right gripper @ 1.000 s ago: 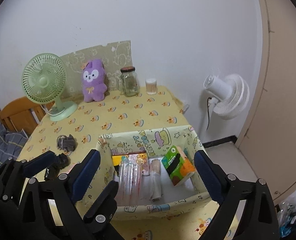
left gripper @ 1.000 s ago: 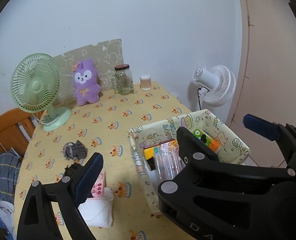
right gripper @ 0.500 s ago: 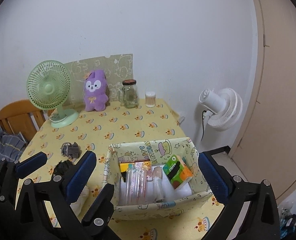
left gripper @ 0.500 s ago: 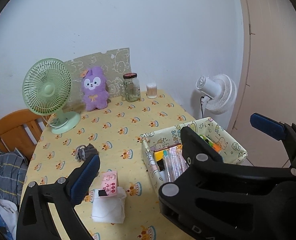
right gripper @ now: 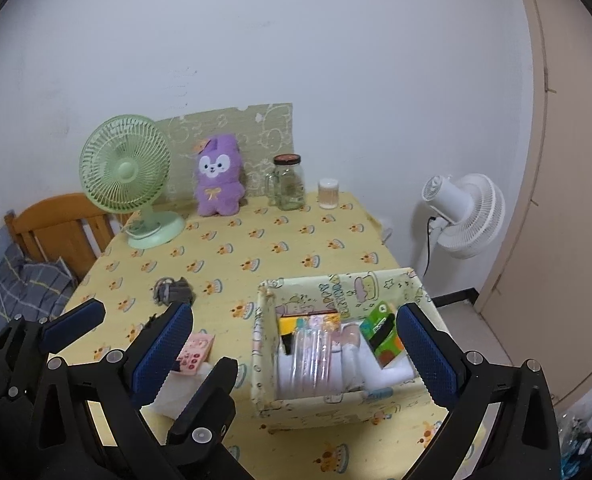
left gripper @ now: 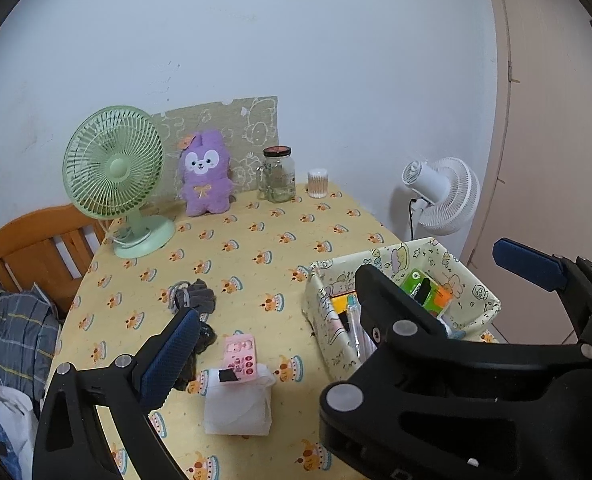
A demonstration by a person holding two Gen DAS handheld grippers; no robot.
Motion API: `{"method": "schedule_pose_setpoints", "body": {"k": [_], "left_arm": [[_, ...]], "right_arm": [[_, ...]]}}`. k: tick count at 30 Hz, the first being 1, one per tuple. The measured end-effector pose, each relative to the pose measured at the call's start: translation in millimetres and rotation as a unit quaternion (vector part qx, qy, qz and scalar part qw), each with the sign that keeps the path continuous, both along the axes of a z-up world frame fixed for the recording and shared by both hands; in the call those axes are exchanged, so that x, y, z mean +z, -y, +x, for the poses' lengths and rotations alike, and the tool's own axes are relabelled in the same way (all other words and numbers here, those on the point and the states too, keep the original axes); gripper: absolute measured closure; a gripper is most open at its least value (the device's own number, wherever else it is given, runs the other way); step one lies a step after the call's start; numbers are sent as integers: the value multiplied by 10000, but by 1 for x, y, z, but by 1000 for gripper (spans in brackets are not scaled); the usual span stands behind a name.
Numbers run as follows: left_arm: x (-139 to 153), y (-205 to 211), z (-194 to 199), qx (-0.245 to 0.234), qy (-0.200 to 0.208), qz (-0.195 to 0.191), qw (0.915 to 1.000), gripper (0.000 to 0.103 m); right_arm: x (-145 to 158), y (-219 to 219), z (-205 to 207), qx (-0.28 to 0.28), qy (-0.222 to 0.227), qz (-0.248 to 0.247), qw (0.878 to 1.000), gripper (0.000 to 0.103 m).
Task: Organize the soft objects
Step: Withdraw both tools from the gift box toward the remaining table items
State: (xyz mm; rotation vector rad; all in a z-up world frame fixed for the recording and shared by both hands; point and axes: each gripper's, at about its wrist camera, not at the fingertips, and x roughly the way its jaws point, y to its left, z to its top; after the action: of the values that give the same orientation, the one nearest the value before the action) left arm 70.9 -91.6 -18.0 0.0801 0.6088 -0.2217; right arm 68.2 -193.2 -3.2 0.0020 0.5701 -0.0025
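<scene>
Yellow patterned tablecloth [left gripper: 256, 248] covers a table against a pale wall. Near right, a printed fabric storage box [right gripper: 337, 288] holds a green-and-orange packet [right gripper: 383, 334] at its right, clear ribbed tubes [right gripper: 313, 354] in the middle, a yellow-and-black item at its far left corner, and white soft material along the bottom. At the far edge stand a lidded glass jar [left gripper: 278, 176], its contents hard to make out, and a small cotton-swab tub [left gripper: 318, 183]. Between these and a green desk fan [left gripper: 114, 168] sits a purple plush toy [left gripper: 206, 174]. Mid-table lies a bundle of grey socks [left gripper: 194, 298]; nearer, a pink packet [left gripper: 240, 358] rests on a folded white cloth [left gripper: 238, 406]. A dark item beside the pink packet is largely hidden behind the left finger. The left gripper [left gripper: 351, 312] hangs above the table with jaws spread wide, empty; the right gripper [right gripper: 296, 344], equally spread and empty, frames the box. A white fan [right gripper: 465, 212] stands beyond the table's right edge.
</scene>
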Motion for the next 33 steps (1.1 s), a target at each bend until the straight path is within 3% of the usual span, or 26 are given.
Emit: {"method": "schedule_pose_setpoints", "body": {"k": [16, 33], "left_arm": [[-3, -30, -8, 209, 161, 1, 9997, 2], [-31, -65, -13, 489, 97, 102, 9987, 2]], "right_arm": [[-5, -30, -3, 44, 58, 53, 10000, 0], [-33, -63, -2, 369, 31, 191, 9991, 0]]}}
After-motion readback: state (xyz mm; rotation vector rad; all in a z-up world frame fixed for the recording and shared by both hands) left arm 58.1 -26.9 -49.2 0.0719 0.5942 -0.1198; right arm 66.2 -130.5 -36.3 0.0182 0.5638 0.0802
